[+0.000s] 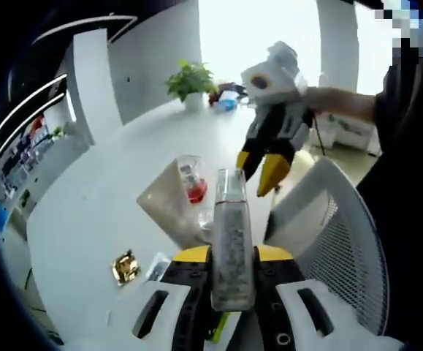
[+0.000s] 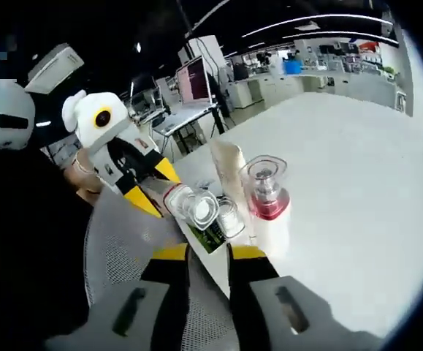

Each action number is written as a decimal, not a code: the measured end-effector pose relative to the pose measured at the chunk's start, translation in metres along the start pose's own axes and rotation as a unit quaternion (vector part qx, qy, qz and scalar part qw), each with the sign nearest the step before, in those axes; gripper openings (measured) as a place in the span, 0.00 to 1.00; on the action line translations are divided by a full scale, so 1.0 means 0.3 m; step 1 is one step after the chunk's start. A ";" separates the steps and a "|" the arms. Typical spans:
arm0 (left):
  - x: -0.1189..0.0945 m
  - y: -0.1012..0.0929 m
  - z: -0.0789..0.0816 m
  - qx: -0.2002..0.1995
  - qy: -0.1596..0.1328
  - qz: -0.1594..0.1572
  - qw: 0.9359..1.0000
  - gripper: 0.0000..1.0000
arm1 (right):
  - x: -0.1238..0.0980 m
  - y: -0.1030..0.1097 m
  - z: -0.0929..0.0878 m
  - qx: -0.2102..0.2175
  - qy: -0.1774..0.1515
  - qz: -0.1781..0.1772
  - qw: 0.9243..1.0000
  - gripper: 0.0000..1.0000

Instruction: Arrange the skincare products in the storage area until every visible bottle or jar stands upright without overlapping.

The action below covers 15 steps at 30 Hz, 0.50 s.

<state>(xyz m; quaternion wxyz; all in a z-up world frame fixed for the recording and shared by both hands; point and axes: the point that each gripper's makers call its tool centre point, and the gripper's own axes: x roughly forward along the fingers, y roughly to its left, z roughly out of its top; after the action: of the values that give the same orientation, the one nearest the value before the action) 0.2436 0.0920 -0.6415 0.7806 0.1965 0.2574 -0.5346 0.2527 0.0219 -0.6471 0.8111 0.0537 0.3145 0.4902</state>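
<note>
My left gripper is shut on a tall clear bottle with a clear cap, held above the white table. In the right gripper view that same gripper comes in from the left with the clear bottle lying between its yellow fingers. Just behind stand a beige tube and a bottle with a red collar under a clear cap. The red-collared bottle has a white body, with the beige tube beside it. My right gripper is open and holds nothing; it hovers over the table's edge.
A white mesh chair stands at the table's near edge, under both grippers. A small gold item lies on the table at the left. A potted plant sits at the far end. A person stands on the right.
</note>
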 end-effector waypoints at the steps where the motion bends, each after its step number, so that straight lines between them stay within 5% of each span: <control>1: 0.001 -0.001 0.000 -0.002 0.000 -0.001 1.000 0.17 | 0.000 0.005 0.004 0.011 -0.013 0.002 1.000 0.19; 11: 0.010 -0.010 0.023 -0.021 -0.019 -0.015 0.999 0.17 | -0.014 0.028 0.055 0.126 -0.138 0.030 0.982 0.20; 15: 0.012 -0.014 0.034 -0.028 -0.029 -0.017 0.999 0.17 | -0.017 0.027 0.068 0.147 -0.161 0.036 0.975 0.20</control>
<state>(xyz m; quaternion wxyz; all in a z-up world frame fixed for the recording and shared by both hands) 0.2427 0.0819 -0.6359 0.7833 0.1549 0.2531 -0.5462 0.2562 0.0263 -0.6252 0.8160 0.2621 0.2459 0.4527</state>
